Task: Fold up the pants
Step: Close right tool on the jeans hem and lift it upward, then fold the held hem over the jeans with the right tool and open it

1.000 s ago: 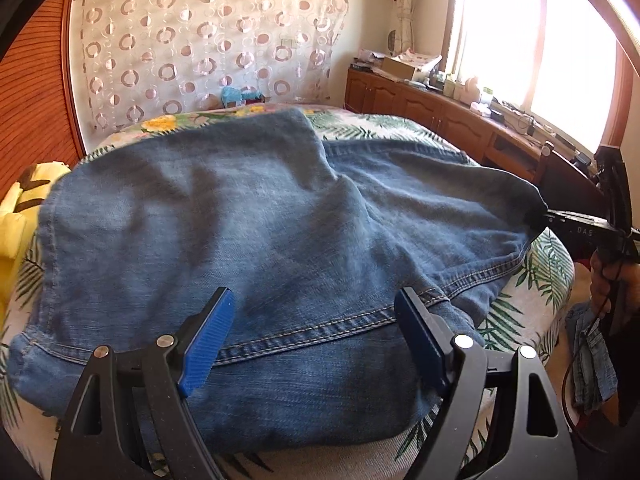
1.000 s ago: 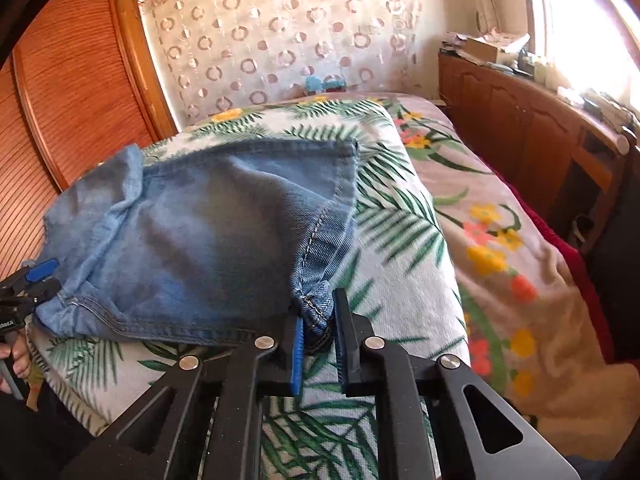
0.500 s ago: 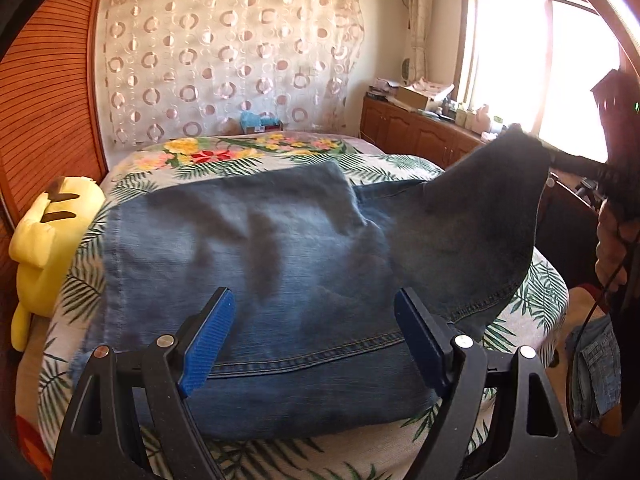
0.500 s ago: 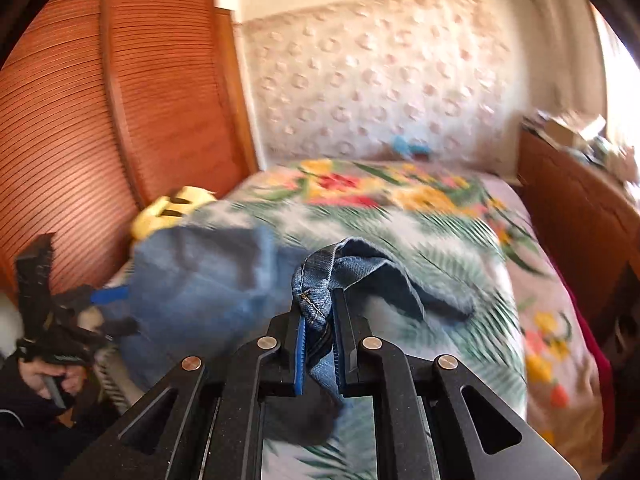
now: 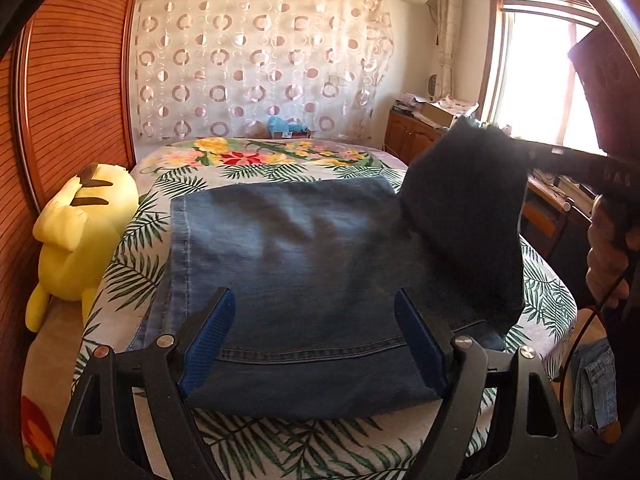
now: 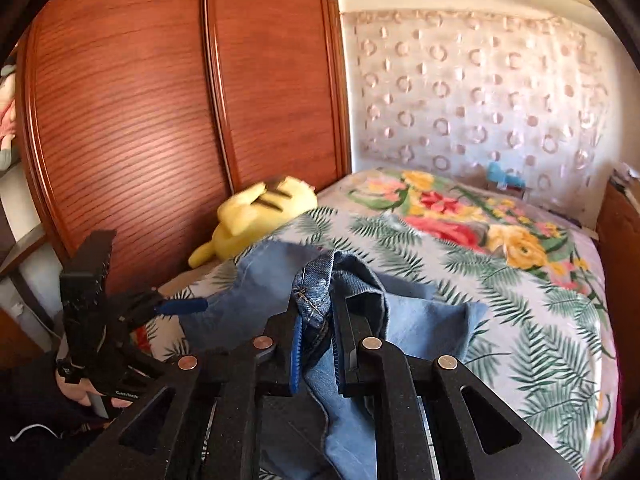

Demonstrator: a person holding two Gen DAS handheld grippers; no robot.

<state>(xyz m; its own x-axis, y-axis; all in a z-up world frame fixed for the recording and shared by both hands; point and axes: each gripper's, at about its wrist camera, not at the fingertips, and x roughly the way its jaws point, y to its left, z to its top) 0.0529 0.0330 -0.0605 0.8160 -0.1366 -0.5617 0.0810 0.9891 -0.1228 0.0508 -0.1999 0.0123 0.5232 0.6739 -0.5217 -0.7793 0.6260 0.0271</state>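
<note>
Blue denim pants [image 5: 296,264] lie folded on the bed, near its front edge. My left gripper [image 5: 314,344] is open and empty, its blue-padded jaws hovering just above the near edge of the pants; it also shows in the right wrist view [image 6: 188,304]. My right gripper [image 6: 316,344] is shut on a seamed corner of the pants [image 6: 312,296] and holds it lifted. In the left wrist view this raised flap [image 5: 468,216] hangs from the right gripper [image 5: 532,152] above the right side of the pants.
A bed with a leaf-and-flower cover [image 5: 280,160] carries the pants. A yellow plush toy [image 5: 80,236] lies at its left by a wooden wardrobe [image 6: 160,120]. Wooden cabinets [image 5: 416,140] and a window stand at the right. More denim [image 5: 592,388] lies at the lower right.
My right gripper has lifted its corner of the pants up off the bed and swung it leftward over the rest. My left gripper has stayed open and drawn back and up.
</note>
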